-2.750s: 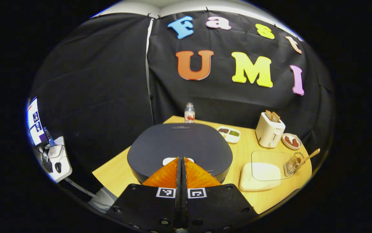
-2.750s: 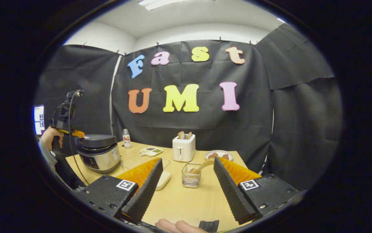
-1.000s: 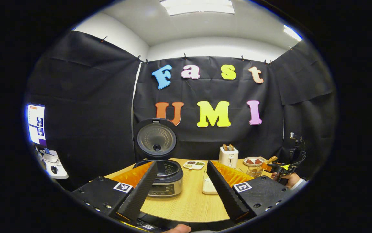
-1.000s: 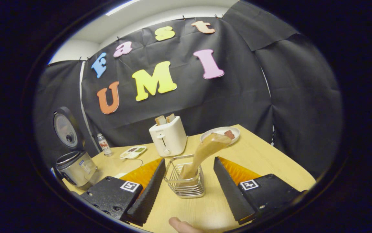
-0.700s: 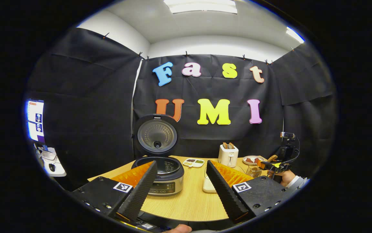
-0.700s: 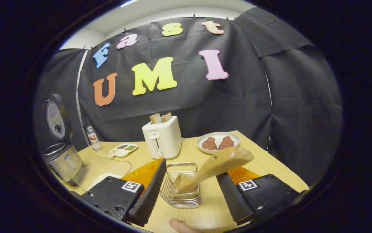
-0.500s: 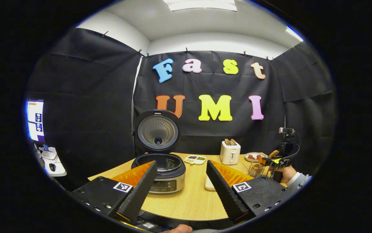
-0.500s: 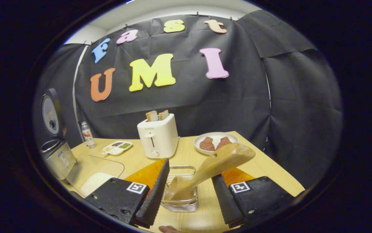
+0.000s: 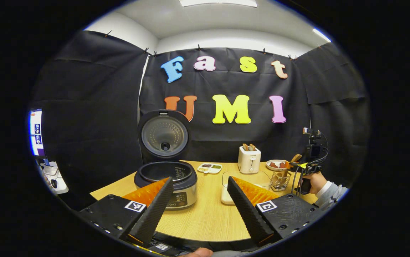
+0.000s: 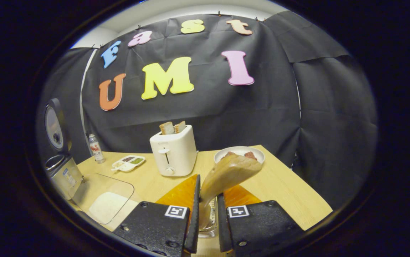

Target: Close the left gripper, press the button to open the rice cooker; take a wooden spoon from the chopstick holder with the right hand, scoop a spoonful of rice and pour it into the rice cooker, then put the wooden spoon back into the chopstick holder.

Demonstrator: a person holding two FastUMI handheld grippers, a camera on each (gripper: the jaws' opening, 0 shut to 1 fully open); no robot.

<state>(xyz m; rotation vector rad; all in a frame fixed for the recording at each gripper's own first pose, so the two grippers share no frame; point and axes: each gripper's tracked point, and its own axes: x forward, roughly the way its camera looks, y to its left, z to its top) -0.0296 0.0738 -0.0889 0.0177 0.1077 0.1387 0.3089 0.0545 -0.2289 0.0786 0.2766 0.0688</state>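
Rice cooker (image 9: 165,178) left, toaster (image 9: 249,164) behind, holder (image 9: 280,180) right.

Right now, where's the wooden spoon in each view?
Left gripper view: wooden spoon far right, sticking up from the wire holder by the other gripper.
Right gripper view: wooden spoon bottom centre, handle between the jaws.
Shared landmark: the white toaster.

Right gripper (image 10: 208,200): fingers, spread apart earlier, now clamp the light wooden spoon (image 10: 226,175).
Dark round rice cooker (image 9: 165,175): lid, shut before, now stands raised.
Left gripper (image 9: 199,200): fingers, closed earlier, now spread.
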